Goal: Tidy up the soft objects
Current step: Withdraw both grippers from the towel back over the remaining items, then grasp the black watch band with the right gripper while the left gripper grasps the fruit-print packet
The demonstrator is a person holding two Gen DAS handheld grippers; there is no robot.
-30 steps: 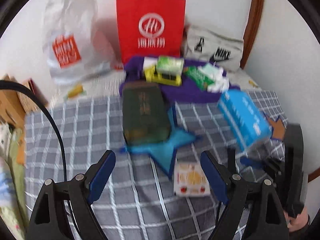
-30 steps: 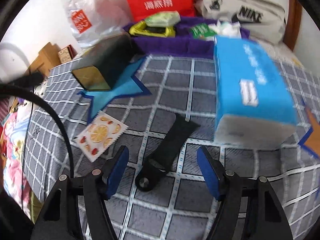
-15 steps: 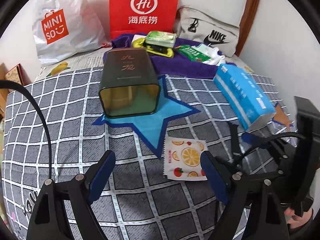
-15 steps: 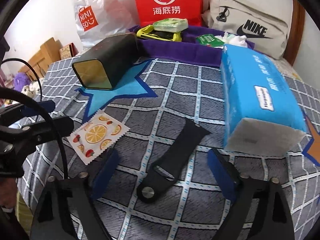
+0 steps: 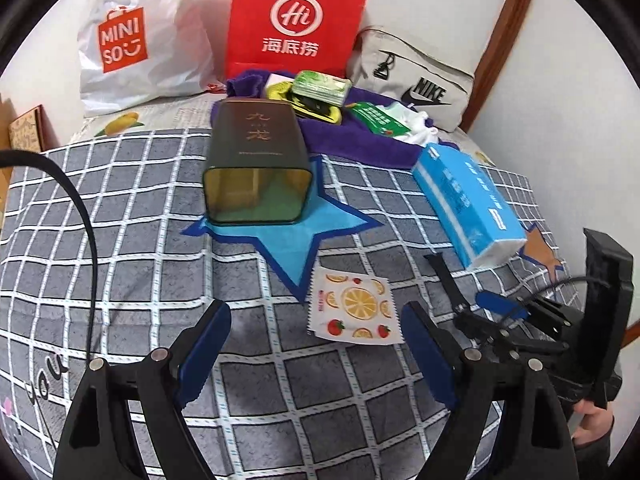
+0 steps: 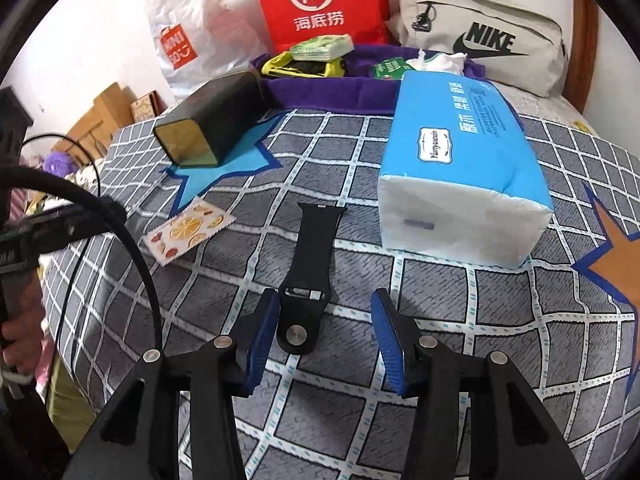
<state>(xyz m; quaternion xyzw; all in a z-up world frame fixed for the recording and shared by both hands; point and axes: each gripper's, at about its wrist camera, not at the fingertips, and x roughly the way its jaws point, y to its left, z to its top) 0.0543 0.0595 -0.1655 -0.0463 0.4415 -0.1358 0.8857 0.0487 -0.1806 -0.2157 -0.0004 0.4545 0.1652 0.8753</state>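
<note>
A black watch strap (image 6: 310,264) lies flat on the checked bedcover (image 6: 460,320). Its round-studded near end sits between the jaws of my right gripper (image 6: 324,344), which are closing. The left pad is right beside the strap and the right pad still stands clear of it. A blue tissue pack (image 6: 460,152) lies just right of the strap. My left gripper (image 5: 316,352) hovers open over the cover with nothing between its fingers. A fruit-print sachet (image 5: 352,306) lies just ahead of it, to the right. The strap (image 5: 444,276) and the right gripper (image 5: 500,312) show at the right of the left wrist view.
A dark green tin (image 5: 256,164) lies on its side on a blue star patch. Behind it a purple cloth (image 5: 352,140) carries small packets and a yellow item. A red paper bag (image 5: 296,24), a white plastic bag (image 5: 132,40) and a grey pouch (image 5: 416,84) lean against the wall.
My right gripper opened wider, slid in over the strap's near end, and its jaws have since narrowed around it. My left gripper sank a little toward the cover.
</note>
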